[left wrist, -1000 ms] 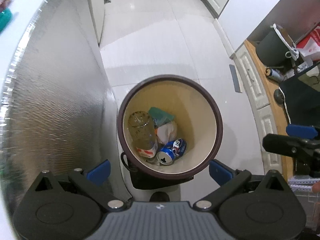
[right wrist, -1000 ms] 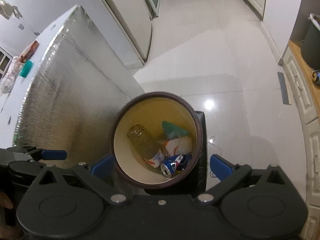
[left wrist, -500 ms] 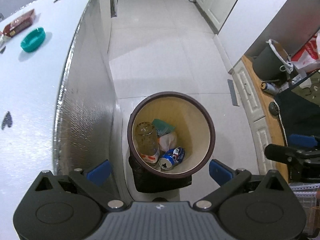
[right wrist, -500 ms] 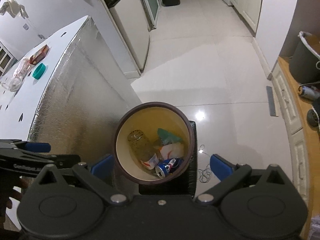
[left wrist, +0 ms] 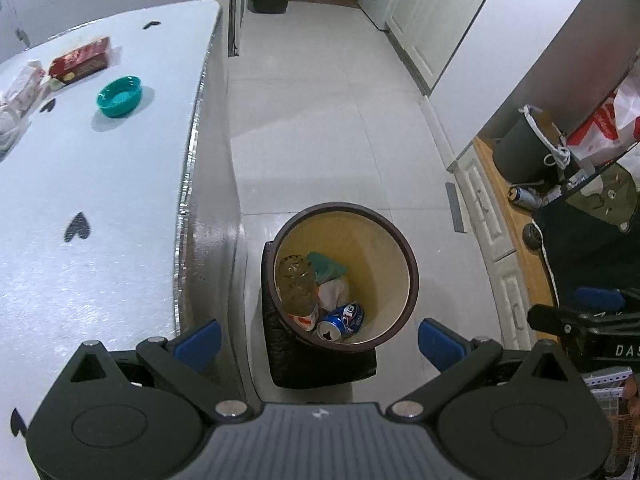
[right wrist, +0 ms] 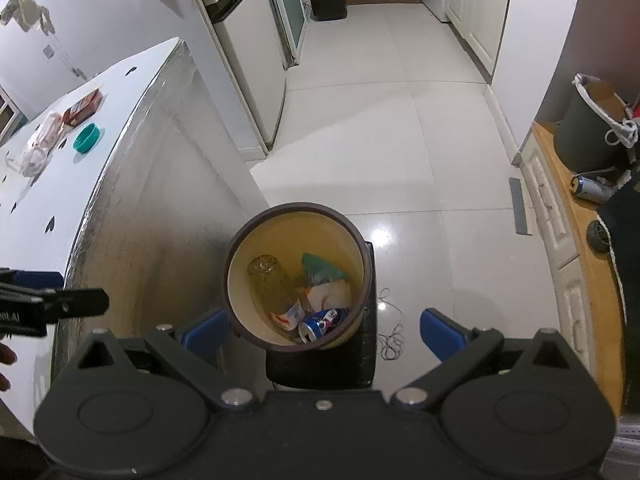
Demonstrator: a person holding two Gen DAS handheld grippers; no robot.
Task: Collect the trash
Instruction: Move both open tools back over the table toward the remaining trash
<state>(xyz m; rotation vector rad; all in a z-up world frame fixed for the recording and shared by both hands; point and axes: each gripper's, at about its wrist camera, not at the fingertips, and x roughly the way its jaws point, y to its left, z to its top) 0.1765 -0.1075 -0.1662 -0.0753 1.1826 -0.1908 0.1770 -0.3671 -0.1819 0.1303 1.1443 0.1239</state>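
Observation:
A round bin with a dark brown rim (left wrist: 410,256) (right wrist: 356,236) stands on the floor beside the white table. Inside lie a clear plastic bottle (left wrist: 297,284) (right wrist: 269,280), a blue soda can (left wrist: 341,322) (right wrist: 320,322), a green wrapper (left wrist: 326,264) (right wrist: 320,270) and crumpled paper (left wrist: 334,292) (right wrist: 330,294). My left gripper (left wrist: 318,344) is open and empty, high above the bin. My right gripper (right wrist: 320,336) is open and empty, also high above the bin.
The white table (left wrist: 100,208) (right wrist: 48,184) holds a teal dish (left wrist: 120,96) (right wrist: 86,138), a red box (left wrist: 80,60) (right wrist: 82,106) and a plastic bag (right wrist: 36,148). A dark bucket (left wrist: 524,148) (right wrist: 592,132) and a can (right wrist: 588,188) sit on the wooden ledge at right.
Both grippers have risen and pulled back from the bin, which now looks smaller. The table top and its items have come into view. Both stay open.

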